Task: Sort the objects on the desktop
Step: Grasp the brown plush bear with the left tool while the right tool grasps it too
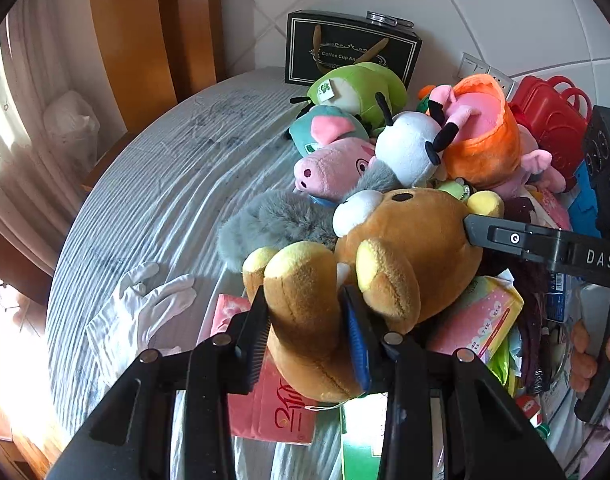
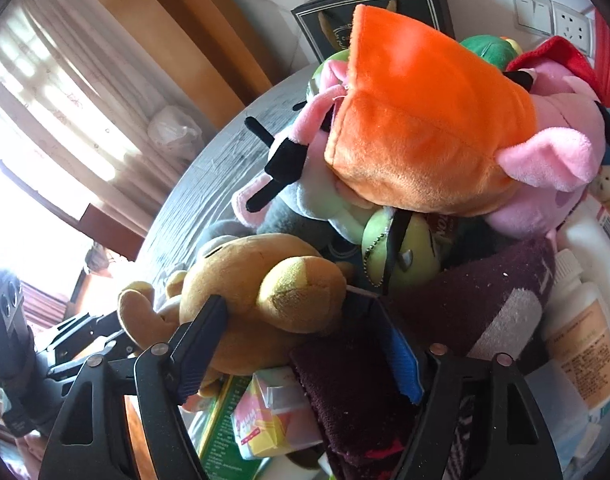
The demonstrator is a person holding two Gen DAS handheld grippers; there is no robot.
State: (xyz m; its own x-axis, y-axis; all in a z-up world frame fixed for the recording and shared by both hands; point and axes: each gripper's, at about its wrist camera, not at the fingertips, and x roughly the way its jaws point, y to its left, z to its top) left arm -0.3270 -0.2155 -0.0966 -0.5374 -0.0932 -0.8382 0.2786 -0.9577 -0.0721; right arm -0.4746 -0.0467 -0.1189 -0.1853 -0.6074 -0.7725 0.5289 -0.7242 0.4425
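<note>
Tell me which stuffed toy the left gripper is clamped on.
The brown bear: the left gripper pinches its yellow-soled leg, while the other plush toys lie untouched behind it.

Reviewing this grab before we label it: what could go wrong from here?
1. The left tool pinches only one leg of the brown bear; lifted, the body may swing or slip out.
2. The bear leans against the grey plush and the rest of the pile, so pulling could drag neighbours off.
3. The right tool is open beside the bear's head, crowding the left one.
</note>
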